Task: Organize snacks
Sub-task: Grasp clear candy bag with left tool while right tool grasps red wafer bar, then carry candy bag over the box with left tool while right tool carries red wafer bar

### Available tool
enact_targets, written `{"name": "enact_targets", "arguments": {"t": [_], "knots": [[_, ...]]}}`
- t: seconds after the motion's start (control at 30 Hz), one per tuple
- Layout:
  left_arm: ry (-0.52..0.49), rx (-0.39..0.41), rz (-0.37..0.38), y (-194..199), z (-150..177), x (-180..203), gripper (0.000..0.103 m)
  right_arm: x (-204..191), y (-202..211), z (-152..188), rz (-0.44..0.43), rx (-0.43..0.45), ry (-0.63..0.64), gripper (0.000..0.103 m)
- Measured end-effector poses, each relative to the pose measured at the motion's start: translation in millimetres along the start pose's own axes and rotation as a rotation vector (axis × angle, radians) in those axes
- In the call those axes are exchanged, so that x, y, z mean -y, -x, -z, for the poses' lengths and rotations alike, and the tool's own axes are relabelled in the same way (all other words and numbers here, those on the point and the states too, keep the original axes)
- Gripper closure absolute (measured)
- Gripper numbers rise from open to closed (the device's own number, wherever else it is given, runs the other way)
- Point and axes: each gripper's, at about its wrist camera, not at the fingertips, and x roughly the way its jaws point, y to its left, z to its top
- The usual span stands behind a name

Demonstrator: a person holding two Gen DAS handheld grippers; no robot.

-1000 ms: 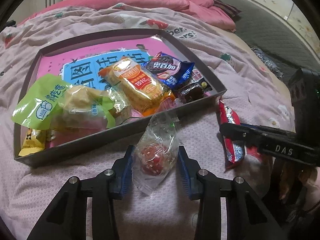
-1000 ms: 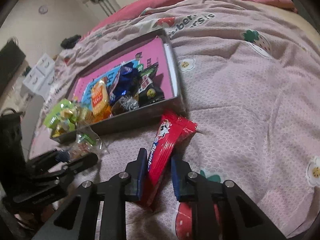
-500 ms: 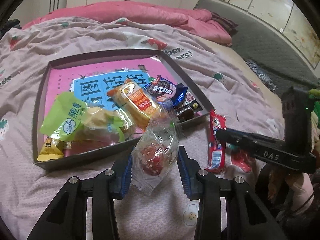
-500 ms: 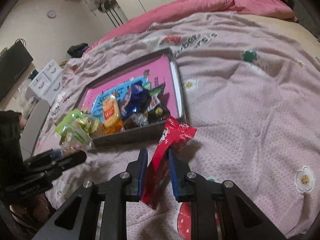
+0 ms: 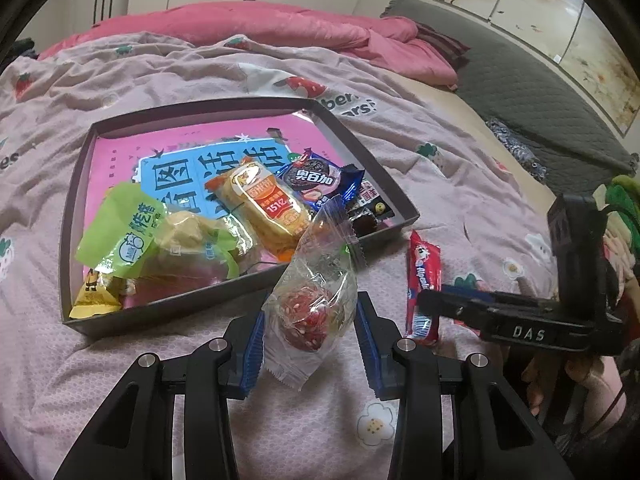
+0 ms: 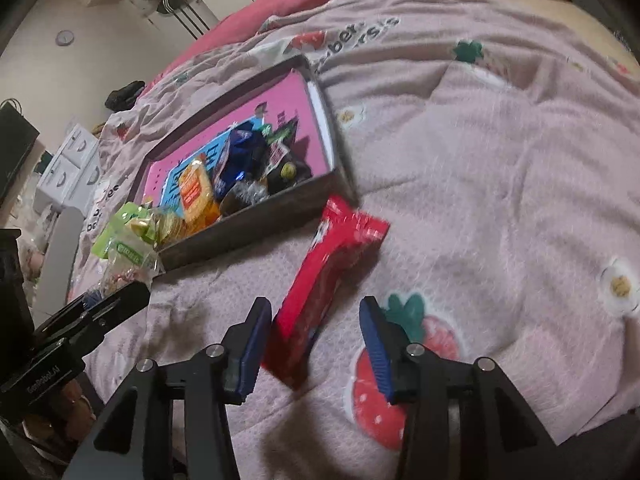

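My left gripper [image 5: 309, 334] is shut on a clear packet with a red sweet [image 5: 310, 308], held above the bedspread just in front of the snack tray's near wall [image 5: 160, 312]. My right gripper [image 6: 314, 344] has its jaws wide apart around a red snack bar [image 6: 328, 280] that lies on the bedspread and looks blurred. The bar also shows in the left wrist view [image 5: 423, 276], beside the tray's right corner. The tray [image 6: 248, 220] holds a green packet [image 5: 124, 232], an orange biscuit packet [image 5: 268, 204] and a blue cookie packet [image 5: 320, 180].
The tray lies on a pink strawberry-print bedspread [image 6: 480, 160]. A pink quilt [image 5: 280, 28] is bunched at the far end. A grey blanket [image 5: 520, 92] lies at the right. White drawers [image 6: 68, 168] stand beyond the bed's left side.
My right gripper has opened and let go of the red snack bar, which now lies on the bedspread. My left gripper has lifted with the clear packet still in its grip.
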Motion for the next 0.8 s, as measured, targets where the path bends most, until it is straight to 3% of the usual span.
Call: {"name": "enact_targets", "arguments": {"t": [0.23,0.27,0.3,0.5,0.67,0.8], "knots": [[0.008,0.007,-0.002,4.3,0.1,-1.3,0.06,-18.1,-16.9,2.5,0.001,-0.026,0.083,0.054],[0.009,0.008,-0.003,4.7,0.7,-0.9,0.06,-18.1,-17.4,2.0,-0.002,-0.018,0.09,0.057],[0.01,0.006,-0.002,4.5,0.9,-0.7,0.06,-17.9,-17.3,1.6,0.008,-0.016,0.097,0.066],[0.018,0.012,0.0,6.3,0.5,-0.9,0.06,-11.7,3.7,1.4,-0.05,0.033,0.071,0.078],[0.024,0.033,0.005,13.8,-2.4,-2.3,0.06,-15.0,28.7,-3.1,-0.078,0.135,0.095,0.08],[0.028,0.043,0.001,17.2,-4.4,-3.7,0.06,-20.8,23.6,-6.0,-0.056,0.116,0.122,0.079]]}}
